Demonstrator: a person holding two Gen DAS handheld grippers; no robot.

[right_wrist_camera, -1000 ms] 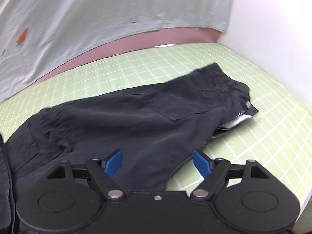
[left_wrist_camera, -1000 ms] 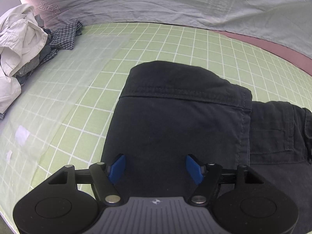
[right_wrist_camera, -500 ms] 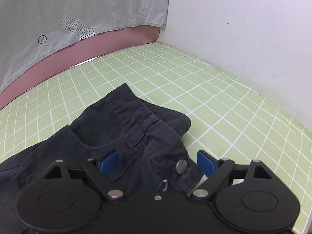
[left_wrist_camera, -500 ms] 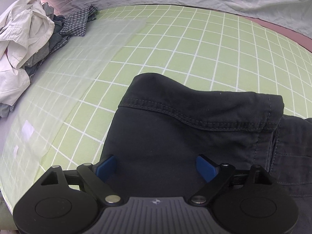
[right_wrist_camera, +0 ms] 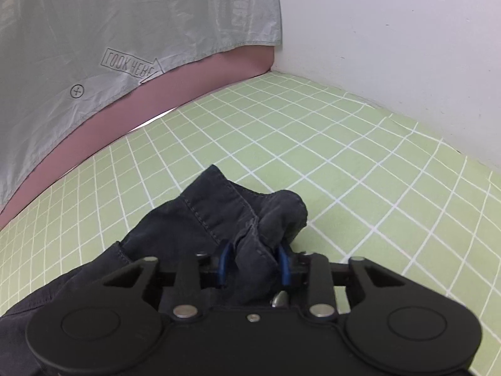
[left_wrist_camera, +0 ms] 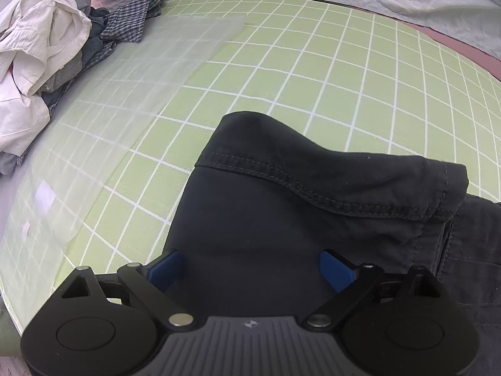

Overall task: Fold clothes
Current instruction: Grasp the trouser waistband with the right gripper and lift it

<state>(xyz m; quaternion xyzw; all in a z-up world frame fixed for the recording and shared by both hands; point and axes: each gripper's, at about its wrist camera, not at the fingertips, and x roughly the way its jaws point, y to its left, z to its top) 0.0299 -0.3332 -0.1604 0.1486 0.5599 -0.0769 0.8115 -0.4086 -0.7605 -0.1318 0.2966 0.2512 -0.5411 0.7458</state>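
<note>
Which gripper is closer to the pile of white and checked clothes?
Left. The left gripper hovers open over the dark trousers, the clothes pile in its view. The right gripper, closing on the waistband, shows no pile.

Bright, even light, soft shadows; strong fisheye warp w/ dark corners; sharp focus.

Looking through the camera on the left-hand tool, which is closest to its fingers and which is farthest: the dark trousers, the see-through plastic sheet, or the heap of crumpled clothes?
1. Dark trousers: directly under the left gripper, between its open fingers.
2. Plastic sheet: farther out to the left, flat on the green grid mat.
3. Heap of clothes: farthest, at the far left corner.
</note>
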